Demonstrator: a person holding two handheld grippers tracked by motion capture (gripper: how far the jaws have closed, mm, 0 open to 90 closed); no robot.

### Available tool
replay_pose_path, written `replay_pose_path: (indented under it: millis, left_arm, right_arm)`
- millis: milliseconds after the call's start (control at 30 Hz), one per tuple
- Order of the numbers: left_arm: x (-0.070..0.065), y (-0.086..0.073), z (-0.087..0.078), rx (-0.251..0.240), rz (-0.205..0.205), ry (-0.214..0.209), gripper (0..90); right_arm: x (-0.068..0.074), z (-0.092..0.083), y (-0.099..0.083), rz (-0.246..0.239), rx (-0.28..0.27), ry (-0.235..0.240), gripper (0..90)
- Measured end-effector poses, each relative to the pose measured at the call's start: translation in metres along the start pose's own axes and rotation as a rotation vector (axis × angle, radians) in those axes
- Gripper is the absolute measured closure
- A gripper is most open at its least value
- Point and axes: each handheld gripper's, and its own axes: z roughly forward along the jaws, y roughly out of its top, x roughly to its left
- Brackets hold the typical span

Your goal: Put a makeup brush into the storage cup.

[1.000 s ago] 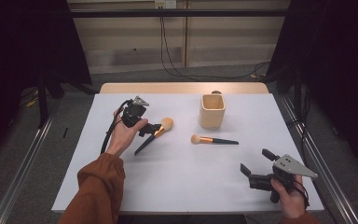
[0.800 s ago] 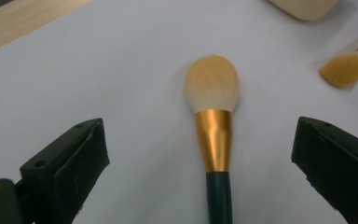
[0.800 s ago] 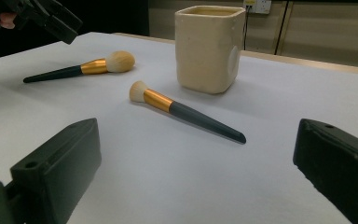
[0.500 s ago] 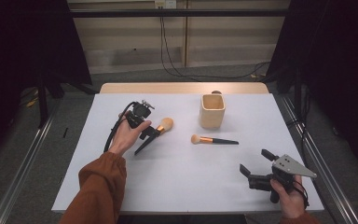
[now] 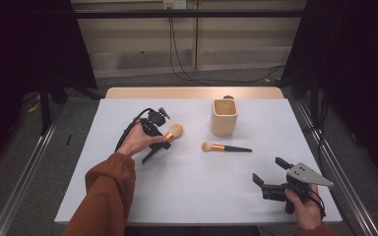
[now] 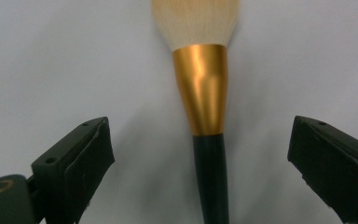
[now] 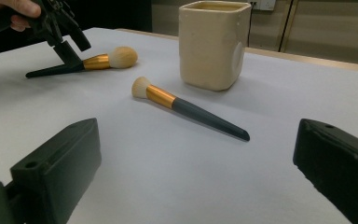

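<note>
The left gripper [image 5: 158, 139] hangs over the large powder brush [image 6: 206, 112] at about ten o'clock from the table's [image 5: 192, 196] middle, jaws spread wide with the black handle lying between them and neither pad touching; the risk, as I judge it, is closing near the gold ferrule, where the taper could squirt the brush out or roll it toward the cream square cup [image 5: 224, 117] at one o'clock; a tilted squeeze might also pin the handle flat instead of lifting it; the right gripper [image 5: 269, 183] rests released at five o'clock, and a careless sweep could knock the smaller brush [image 5: 225, 147] lying just ahead of it, at three o'clock of centre.
</note>
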Motion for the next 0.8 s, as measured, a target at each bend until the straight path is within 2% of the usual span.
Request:
replay_pose_path:
  millis: [67, 100, 233, 267, 300, 367, 467, 500, 567, 633, 667, 733, 767, 800]
  left_arm:
    - [0.0, 0.0, 0.003, 0.009, -0.013, -0.003, 6.3]
    - [0.001, 0.0, 0.005, 0.026, -0.016, -0.028, 6.3]
    - [0.002, 0.0, 0.011, 0.054, -0.024, -0.018, 6.3]
    - [0.002, 0.0, 0.012, 0.066, -0.014, -0.019, 6.3]
    - [0.002, -0.001, 0.014, 0.077, -0.009, -0.016, 11.3]
    - [0.003, 0.001, 0.016, 0.096, -0.013, -0.016, 11.0]
    - [0.002, 0.002, 0.016, 0.099, -0.006, -0.02, 12.5]
    - [0.003, 0.004, 0.015, 0.109, 0.005, -0.02, 17.6]
    - [0.002, 0.007, 0.015, 0.125, 0.0, -0.019, 19.1]
    - [0.0, 0.01, 0.015, 0.139, 0.004, -0.022, 25.4]
    - [-0.002, 0.014, 0.013, 0.165, 0.038, -0.031, 29.2]
    - [-0.004, 0.015, 0.013, 0.165, 0.047, -0.031, 37.2]
    - [-0.005, 0.016, 0.013, 0.174, 0.057, -0.033, 37.2]
    - [-0.005, 0.016, 0.013, 0.17, 0.044, -0.035, 39.8]
  right_arm:
    - [0.0, 0.0, 0.0, 0.002, -0.001, 0.002, 0.7]
    - [0.0, 0.0, 0.0, 0.003, -0.001, -0.001, 0.7]
    - [0.0, 0.001, -0.001, -0.007, 0.006, 0.003, 0.7]
    - [0.0, 0.001, -0.001, -0.007, 0.006, 0.003, 0.7]
    - [0.0, 0.001, -0.001, -0.006, 0.007, 0.003, 0.7]
    - [0.0, 0.001, -0.001, 0.001, 0.008, 0.0, 0.7]
    - [0.0, 0.001, -0.001, 0.002, 0.012, 0.002, 0.7]
    - [0.0, 0.002, -0.001, 0.006, 0.015, 0.006, 0.7]
    - [0.0, 0.002, -0.001, 0.001, 0.016, 0.006, 0.7]
    - [0.001, 0.002, -0.001, -0.002, 0.015, 0.009, 0.7]
    - [0.0, 0.002, -0.001, -0.007, 0.017, 0.011, 0.7]
    - [0.0, 0.002, -0.001, -0.006, 0.018, 0.012, 0.7]
    - [0.001, 0.003, -0.001, -0.002, 0.018, 0.01, 0.7]
    - [0.001, 0.004, -0.001, -0.003, 0.018, 0.013, 0.7]
